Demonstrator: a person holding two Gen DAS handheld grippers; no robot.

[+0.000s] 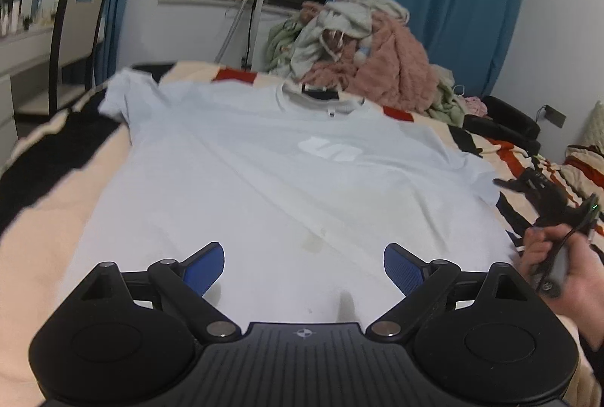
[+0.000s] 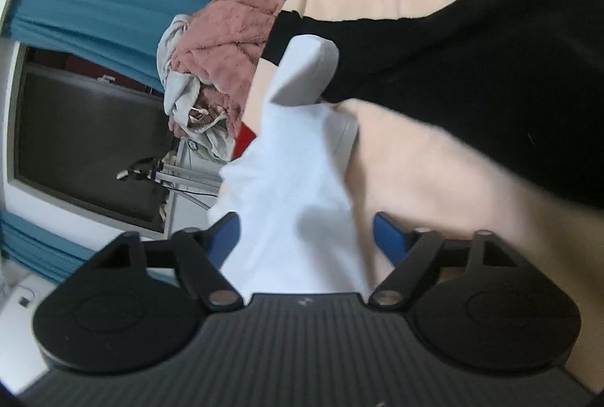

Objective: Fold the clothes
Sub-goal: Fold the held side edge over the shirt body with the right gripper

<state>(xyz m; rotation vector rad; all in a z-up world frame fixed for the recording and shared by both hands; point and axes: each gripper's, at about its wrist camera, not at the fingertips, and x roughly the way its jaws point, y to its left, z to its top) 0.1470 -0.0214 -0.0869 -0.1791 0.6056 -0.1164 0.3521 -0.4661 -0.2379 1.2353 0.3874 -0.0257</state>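
Blue-padded left hand-held gripper [image 1: 304, 269] is hovering over the hem end of the white T-shirt [image 1: 271, 173], jaws standing wide apart, nothing between them. Right hand-held gripper [image 2: 306, 237] is also standing apart, white shirt cloth running up between its blue pads [image 2: 228, 237] but not pinched; cloth looks loose there. In the left wrist view the right hand [image 1: 555, 256] is sitting at the shirt's right edge, just beside the sleeve.

Step in hand, as a judgement: fold not started yet, shirt laid out and both tools lining up for the first grab, right one at a side or sleeve edge. Next move is calling for the right jaws to close on that edge, the left to drop and pinch the hem or the same side, then both lifting together and carrying the side across toward the middle. Thin fabric, so a pinch needs to catch the full edge, not just the top layer.

Shirt is lying flat on the striped bed blanket [image 1: 45, 218], collar [image 1: 321, 97] far away, pale logo [image 1: 330, 148] mid-chest, a few faint stains near the hem, light creases. Right sleeve [image 2: 307, 71] is sticking up, slightly curled. Pile of clothes [image 1: 358, 52] is sitting beyond the collar, near but apart.
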